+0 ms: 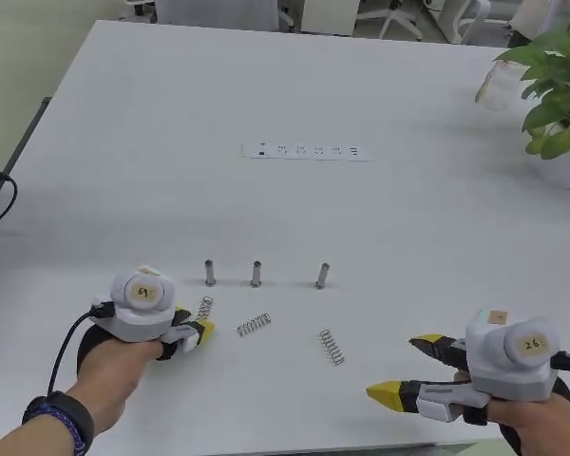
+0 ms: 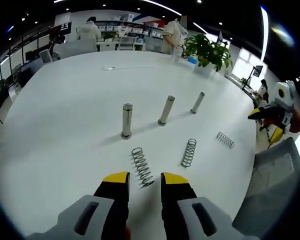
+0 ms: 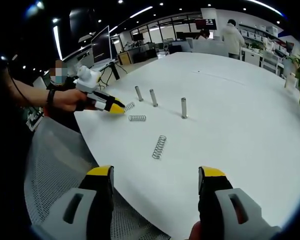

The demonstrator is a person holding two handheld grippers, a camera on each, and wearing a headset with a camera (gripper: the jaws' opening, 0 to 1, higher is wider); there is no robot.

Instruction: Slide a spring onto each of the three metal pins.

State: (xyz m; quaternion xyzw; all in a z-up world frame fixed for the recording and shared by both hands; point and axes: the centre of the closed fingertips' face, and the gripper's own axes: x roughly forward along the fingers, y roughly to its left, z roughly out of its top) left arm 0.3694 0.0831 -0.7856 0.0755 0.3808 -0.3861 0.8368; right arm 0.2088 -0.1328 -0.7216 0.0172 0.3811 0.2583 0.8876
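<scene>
Three upright metal pins (image 1: 210, 273) (image 1: 256, 274) (image 1: 322, 275) stand in a row on the white table, all bare. Three springs lie flat in front of them: left (image 1: 204, 308), middle (image 1: 254, 324), right (image 1: 332, 346). My left gripper (image 1: 198, 331) rests at the left spring. In the left gripper view its jaws (image 2: 145, 178) stand narrowly apart, and that spring's (image 2: 142, 166) near end reaches between the tips without being pinched. My right gripper (image 1: 404, 366) hovers wide open near the front edge, right of the right spring (image 3: 159, 146), with nothing between its fingers.
A built-in socket strip (image 1: 304, 150) sits mid-table behind the pins. A potted plant (image 1: 556, 85) and a pale bottle (image 1: 502, 85) stand at the back right. The table's front edge (image 1: 266, 445) runs just below the grippers. A mesh chair (image 3: 55, 170) is beside it.
</scene>
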